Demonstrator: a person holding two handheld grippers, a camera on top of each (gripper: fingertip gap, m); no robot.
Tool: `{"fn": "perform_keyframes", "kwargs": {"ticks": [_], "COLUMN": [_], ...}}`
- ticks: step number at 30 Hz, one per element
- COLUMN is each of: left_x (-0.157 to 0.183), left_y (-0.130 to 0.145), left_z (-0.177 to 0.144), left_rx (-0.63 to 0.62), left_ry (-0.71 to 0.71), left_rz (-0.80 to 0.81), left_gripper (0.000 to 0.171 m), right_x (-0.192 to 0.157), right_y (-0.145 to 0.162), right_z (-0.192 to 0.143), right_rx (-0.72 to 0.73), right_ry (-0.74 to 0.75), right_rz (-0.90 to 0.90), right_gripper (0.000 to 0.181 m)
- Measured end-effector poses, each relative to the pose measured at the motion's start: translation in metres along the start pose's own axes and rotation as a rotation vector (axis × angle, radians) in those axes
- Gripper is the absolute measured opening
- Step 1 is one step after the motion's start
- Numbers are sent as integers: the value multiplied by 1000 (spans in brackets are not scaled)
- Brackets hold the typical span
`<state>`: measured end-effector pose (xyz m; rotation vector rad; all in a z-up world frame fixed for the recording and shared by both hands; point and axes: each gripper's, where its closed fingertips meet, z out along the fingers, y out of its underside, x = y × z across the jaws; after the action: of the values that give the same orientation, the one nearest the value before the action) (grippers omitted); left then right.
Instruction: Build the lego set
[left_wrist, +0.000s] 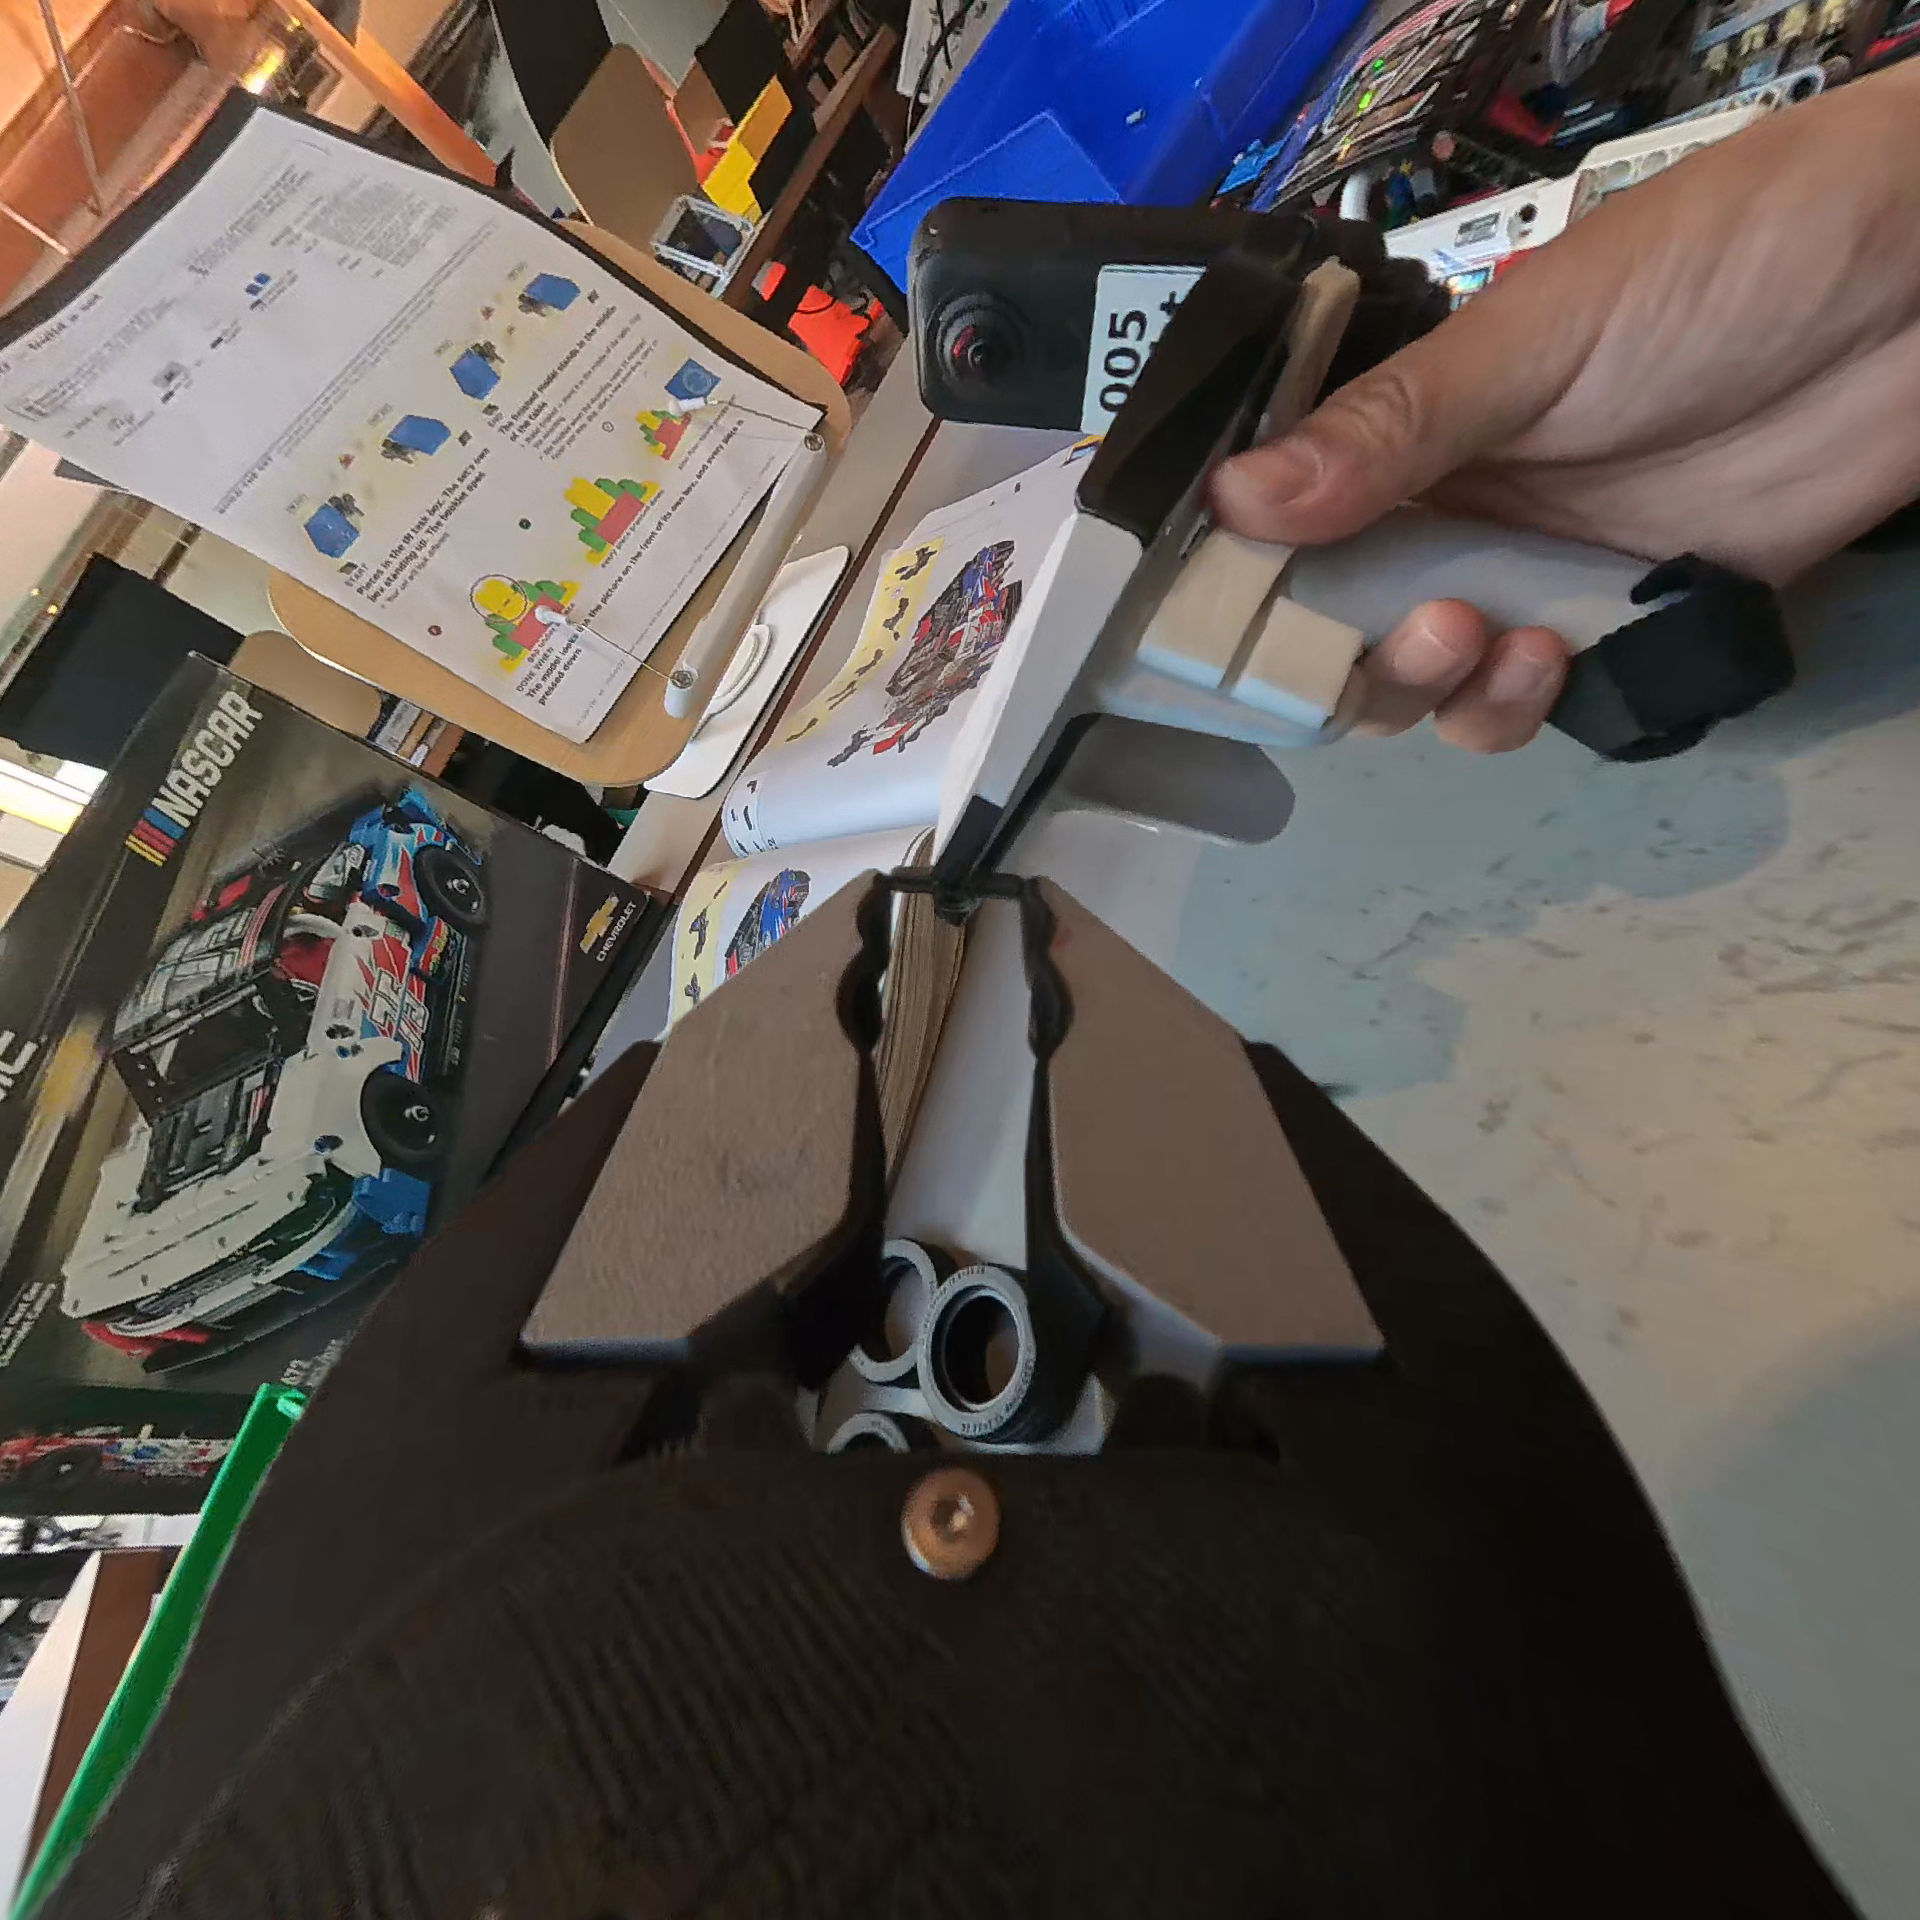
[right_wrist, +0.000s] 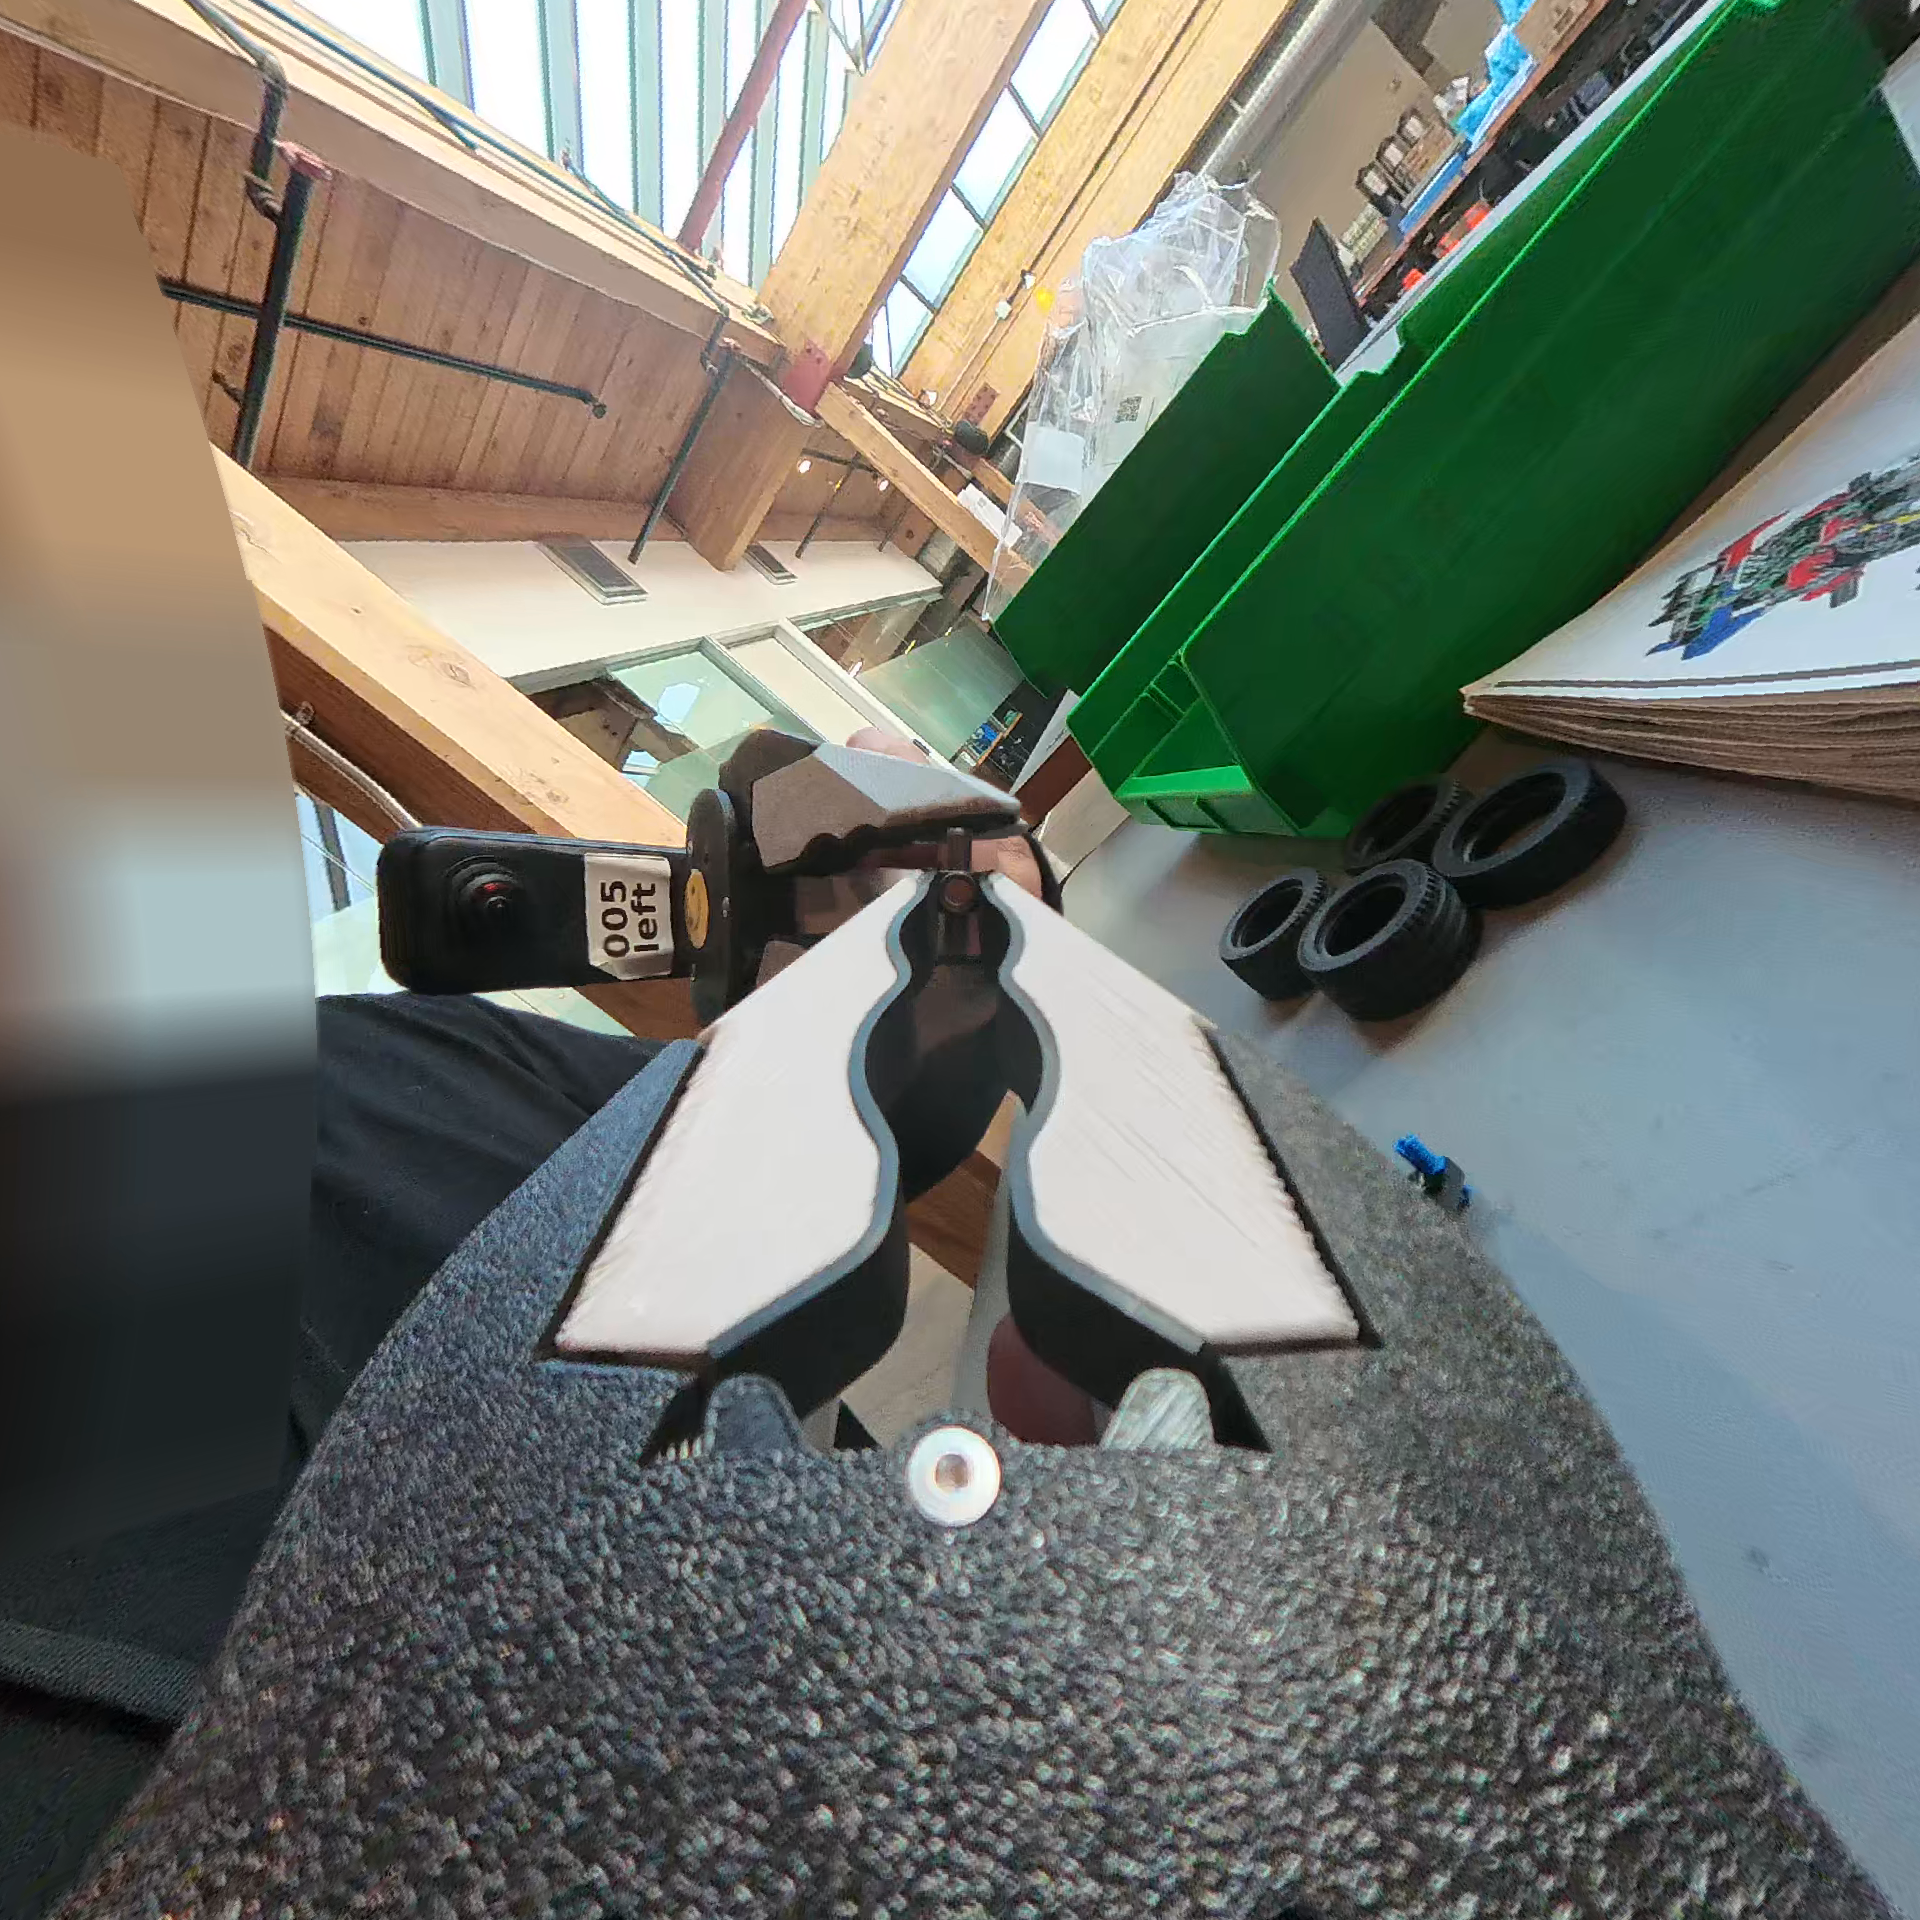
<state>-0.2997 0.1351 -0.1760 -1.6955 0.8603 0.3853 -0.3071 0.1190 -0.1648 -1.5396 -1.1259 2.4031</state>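
Observation:
My left gripper (left_wrist: 956, 891) is shut on a small thin black Lego piece (left_wrist: 958, 902) at its tips, held above the grey table (left_wrist: 1558, 1039). My right gripper (left_wrist: 971, 847), held by a hand, comes in from the upper right and meets it tip to tip. In the right wrist view my right gripper (right_wrist: 956, 883) is shut on a small black pin piece (right_wrist: 956, 896), with the left gripper (right_wrist: 997, 816) just beyond it. Several black tyres (right_wrist: 1382, 925) lie on the table; they also show between my left fingers (left_wrist: 977, 1340).
An open instruction booklet (left_wrist: 925, 634) (right_wrist: 1766, 623) lies on the table. The set's box (left_wrist: 260, 987) and a sheet on a wooden stand (left_wrist: 395, 395) are at the left. Green bins (right_wrist: 1455, 468) hold a plastic bag (right_wrist: 1143, 312). A small blue piece (right_wrist: 1432, 1169) lies nearby. Less than 4 cm separates the two grippers' tips.

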Motion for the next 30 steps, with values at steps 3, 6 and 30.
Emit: {"fn": "perform_keyframes", "kwargs": {"ticks": [3,6,30], "left_x": [5,12,28], "left_y": [4,7,11], "left_z": [1,1,5], "left_rx": [-14,-34,-50], "left_ry": [38,104,409], "left_rz": [73,181,-473], "left_gripper": [22,22,17], "right_x": [3,7,10], "right_y": [4,12,-4], "right_z": [-1,-4,-6], "right_rx": [-40,-152,-100], "right_ry": [26,81,192], "right_rz": [-24,-84,-272], "right_gripper": [7,6,3]}}
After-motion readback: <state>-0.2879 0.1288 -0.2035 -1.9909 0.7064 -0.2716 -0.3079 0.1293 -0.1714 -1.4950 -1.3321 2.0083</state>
